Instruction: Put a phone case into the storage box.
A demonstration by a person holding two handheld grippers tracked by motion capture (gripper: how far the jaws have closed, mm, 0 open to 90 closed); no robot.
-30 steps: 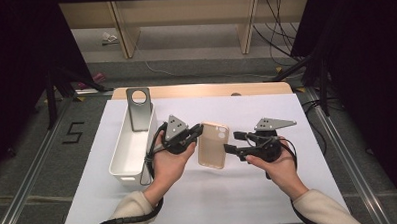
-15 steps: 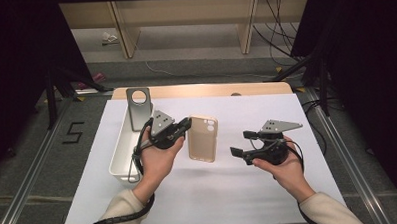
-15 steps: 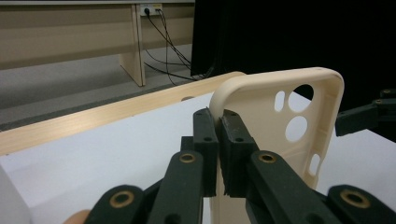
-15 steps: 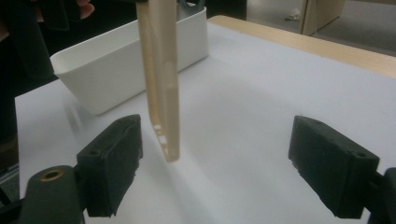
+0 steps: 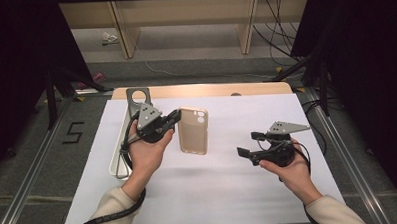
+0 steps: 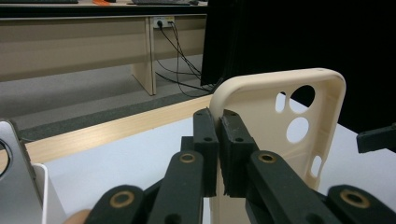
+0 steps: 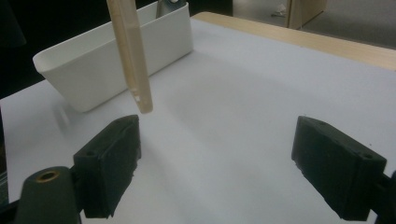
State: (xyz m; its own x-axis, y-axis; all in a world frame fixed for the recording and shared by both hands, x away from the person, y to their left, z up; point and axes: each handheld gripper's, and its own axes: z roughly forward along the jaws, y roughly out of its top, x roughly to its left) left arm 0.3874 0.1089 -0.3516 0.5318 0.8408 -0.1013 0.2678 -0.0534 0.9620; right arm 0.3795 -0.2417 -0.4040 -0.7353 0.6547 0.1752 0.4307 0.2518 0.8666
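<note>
A beige phone case [image 5: 193,130] hangs above the white tabletop [image 5: 229,191], pinched at its long edge by the left claw [image 5: 175,117], whose jaws are clamped tight on the rim. At four o'clock from the case, well apart, the right claw [image 5: 247,145] has just been opening, its jaws spread wide with nothing between them. A white bin [image 7: 116,51] sits at the case's nine o'clock, a grey metal plate [image 5: 136,98] standing in it.
</note>
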